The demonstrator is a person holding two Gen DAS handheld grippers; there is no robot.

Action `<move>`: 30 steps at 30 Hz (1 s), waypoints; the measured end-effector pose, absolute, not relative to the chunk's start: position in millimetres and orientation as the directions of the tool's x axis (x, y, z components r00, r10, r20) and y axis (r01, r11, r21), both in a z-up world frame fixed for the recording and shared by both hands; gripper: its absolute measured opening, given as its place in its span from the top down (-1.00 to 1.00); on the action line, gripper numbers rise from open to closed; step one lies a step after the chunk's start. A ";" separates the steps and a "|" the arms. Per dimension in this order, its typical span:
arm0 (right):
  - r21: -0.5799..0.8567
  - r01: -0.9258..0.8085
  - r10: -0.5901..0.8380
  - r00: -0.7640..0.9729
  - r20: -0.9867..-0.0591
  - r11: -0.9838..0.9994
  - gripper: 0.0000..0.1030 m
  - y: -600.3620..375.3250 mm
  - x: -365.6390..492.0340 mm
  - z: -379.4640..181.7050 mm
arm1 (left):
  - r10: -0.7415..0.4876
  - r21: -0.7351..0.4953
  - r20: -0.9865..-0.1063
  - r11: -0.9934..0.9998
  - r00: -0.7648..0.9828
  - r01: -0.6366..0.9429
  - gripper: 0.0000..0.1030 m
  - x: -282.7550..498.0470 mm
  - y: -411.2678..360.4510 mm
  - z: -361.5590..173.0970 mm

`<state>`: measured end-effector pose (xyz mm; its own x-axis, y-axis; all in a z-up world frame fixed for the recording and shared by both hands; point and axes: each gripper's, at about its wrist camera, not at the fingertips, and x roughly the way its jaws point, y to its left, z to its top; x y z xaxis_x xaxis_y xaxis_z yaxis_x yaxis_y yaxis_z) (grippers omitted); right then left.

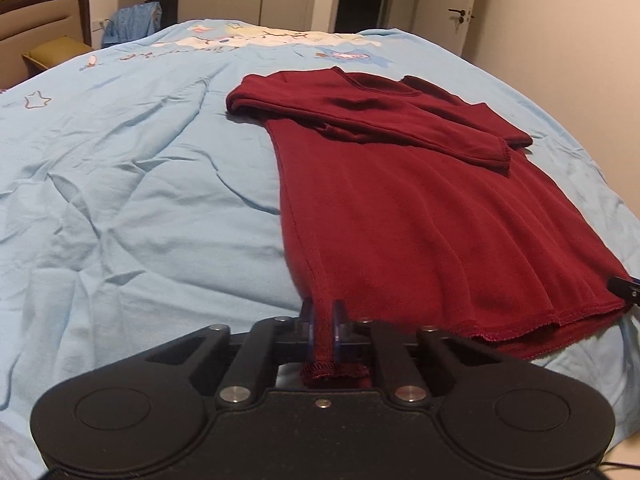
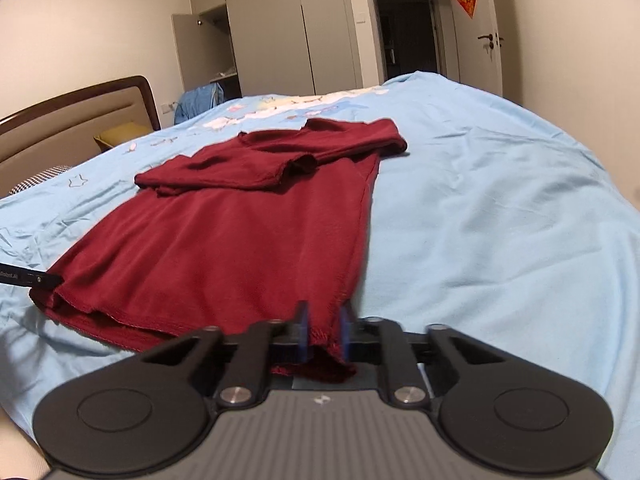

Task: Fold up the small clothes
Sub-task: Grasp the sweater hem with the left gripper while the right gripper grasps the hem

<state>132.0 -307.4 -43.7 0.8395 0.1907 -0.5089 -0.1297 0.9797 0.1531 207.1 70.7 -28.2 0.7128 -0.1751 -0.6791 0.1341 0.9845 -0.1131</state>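
A dark red long-sleeved top lies flat on the light blue bedspread, both sleeves folded across its chest. My left gripper is shut on the hem's near left corner, which pokes out behind the blue pads. In the right wrist view the same top stretches away from me, and my right gripper is shut on the hem's near right corner. The tip of the right gripper shows at the edge of the left view, and the left gripper's tip shows at the edge of the right view.
The bedspread is wrinkled with cartoon prints at the far end. A padded headboard stands to the left, with a blue garment beyond it. Wardrobes and a dark doorway are behind the bed.
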 end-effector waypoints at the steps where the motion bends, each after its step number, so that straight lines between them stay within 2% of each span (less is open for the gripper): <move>1: 0.133 -0.130 0.180 0.847 -0.500 0.983 0.81 -306.5 129.4 -40.8 | -0.161 -0.108 -0.678 0.987 0.717 0.120 0.90 205.9 69.3 -26.0; 5: 0.081 -0.123 0.147 0.879 -0.453 0.989 0.84 -309.2 113.6 -23.1 | -0.079 -0.034 -0.639 0.997 0.765 0.074 0.93 188.8 66.6 -9.4; 10: 0.019 -0.141 0.135 0.891 -0.434 0.990 0.86 -309.3 88.6 -3.7 | -0.097 -0.053 -0.600 0.995 0.794 0.082 0.93 157.8 73.2 14.0; 17: -0.029 -0.147 0.112 0.857 -0.504 0.989 0.85 -302.2 77.6 -24.4 | -0.099 -0.040 -0.643 0.995 0.759 0.096 0.92 134.5 69.9 -7.9; 20: -0.061 -0.164 0.111 0.856 -0.505 0.985 0.81 -295.9 79.1 -28.6 | -0.105 -0.059 -0.653 0.994 0.750 0.088 0.90 136.5 70.3 -16.6; 23: -0.128 -0.189 0.103 0.865 -0.492 0.973 0.56 -290.2 77.4 -29.8 | -0.132 -0.093 -0.653 0.991 0.745 0.095 0.79 137.7 72.5 -15.7; 25: -0.169 -0.206 0.101 0.870 -0.483 0.964 0.05 -287.1 74.6 -29.9 | -0.134 -0.092 -0.651 0.991 0.747 0.098 0.66 137.4 72.4 -15.4; 28: -0.242 -0.244 0.109 0.881 -0.461 0.939 -0.30 -281.3 65.8 -29.5 | -0.120 -0.082 -0.650 0.993 0.750 0.087 0.32 133.8 72.6 -14.2; 30: -0.301 -0.294 0.137 0.883 -0.448 0.907 -0.45 -275.4 58.9 -29.2 | -0.111 -0.082 -0.637 0.994 0.763 0.076 -0.06 129.4 73.3 -11.7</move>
<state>58.9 -275.4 -29.2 0.8833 0.1373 -0.4483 -0.2937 0.9074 -0.3008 129.4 73.3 -11.7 0.7628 -0.1108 -0.6371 0.0762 0.9937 -0.0817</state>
